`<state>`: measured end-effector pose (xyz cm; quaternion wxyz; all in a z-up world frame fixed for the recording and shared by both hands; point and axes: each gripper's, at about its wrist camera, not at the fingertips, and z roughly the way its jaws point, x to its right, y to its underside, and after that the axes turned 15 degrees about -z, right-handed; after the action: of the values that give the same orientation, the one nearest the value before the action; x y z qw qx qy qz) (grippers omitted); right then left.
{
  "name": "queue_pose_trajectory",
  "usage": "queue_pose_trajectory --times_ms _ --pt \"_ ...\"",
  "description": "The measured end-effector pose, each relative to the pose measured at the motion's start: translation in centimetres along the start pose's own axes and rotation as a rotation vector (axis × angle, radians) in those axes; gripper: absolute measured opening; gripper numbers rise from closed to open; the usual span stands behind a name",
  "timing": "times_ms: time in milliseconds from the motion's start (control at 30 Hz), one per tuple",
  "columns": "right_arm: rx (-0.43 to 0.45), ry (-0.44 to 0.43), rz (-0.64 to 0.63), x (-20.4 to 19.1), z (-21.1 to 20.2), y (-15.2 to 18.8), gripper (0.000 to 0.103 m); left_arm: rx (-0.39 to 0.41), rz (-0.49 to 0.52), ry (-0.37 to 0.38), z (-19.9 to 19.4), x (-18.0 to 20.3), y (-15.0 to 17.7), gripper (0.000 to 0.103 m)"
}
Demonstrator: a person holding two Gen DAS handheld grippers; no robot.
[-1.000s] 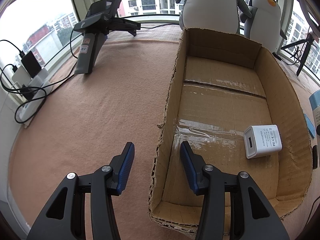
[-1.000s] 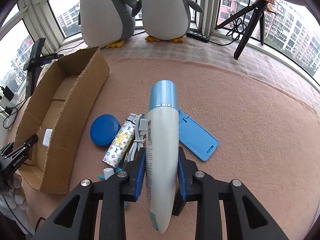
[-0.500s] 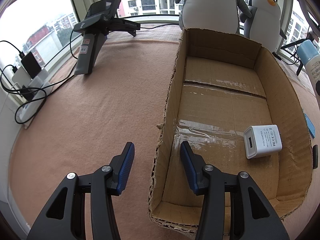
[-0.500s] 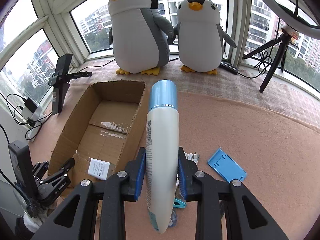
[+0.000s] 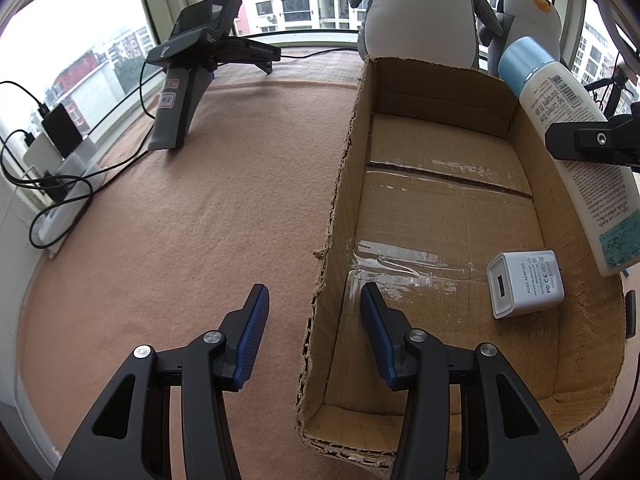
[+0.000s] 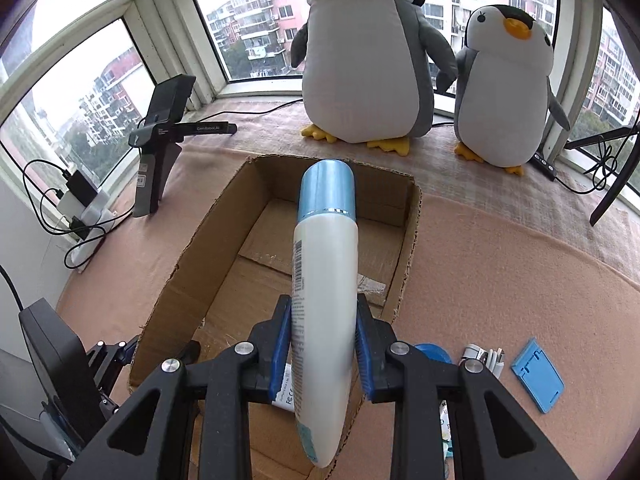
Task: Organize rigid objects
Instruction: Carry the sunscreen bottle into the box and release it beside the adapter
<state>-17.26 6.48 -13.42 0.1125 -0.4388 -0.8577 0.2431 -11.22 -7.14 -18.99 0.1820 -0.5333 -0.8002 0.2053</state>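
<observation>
My right gripper is shut on a white bottle with a light blue cap, held tilted over the open cardboard box. In the left wrist view the same bottle leans above the box's right wall. On the box floor lies a white charger. My left gripper hovers open at the box's near left corner. The left wall shows between its fingers, and the pads stay apart from it.
A blue round lid, a white cable bundle and a blue stand lie right of the box. Two plush penguins sit by the window. A black device stand and a corded power strip are at left.
My right gripper carried the bottle left, from above the pile of small objects to over the box, and the bottle came into the left wrist view. The left gripper stayed still.
</observation>
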Motion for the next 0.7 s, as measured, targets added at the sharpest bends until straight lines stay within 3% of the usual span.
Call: queue_pose_trajectory --times_ms 433,567,700 --pt "-0.02 -0.035 -0.029 -1.2 2.5 -1.5 0.027 0.0 0.0 0.0 0.0 0.0 0.0 0.047" --pt "-0.004 -0.033 -0.03 -1.2 2.2 -1.7 0.054 0.001 -0.001 0.0 0.0 0.0 0.0 0.047" --pt "-0.006 -0.024 -0.019 -0.8 1.9 -1.5 0.055 0.001 0.002 -0.001 0.0 0.0 0.0 0.047"
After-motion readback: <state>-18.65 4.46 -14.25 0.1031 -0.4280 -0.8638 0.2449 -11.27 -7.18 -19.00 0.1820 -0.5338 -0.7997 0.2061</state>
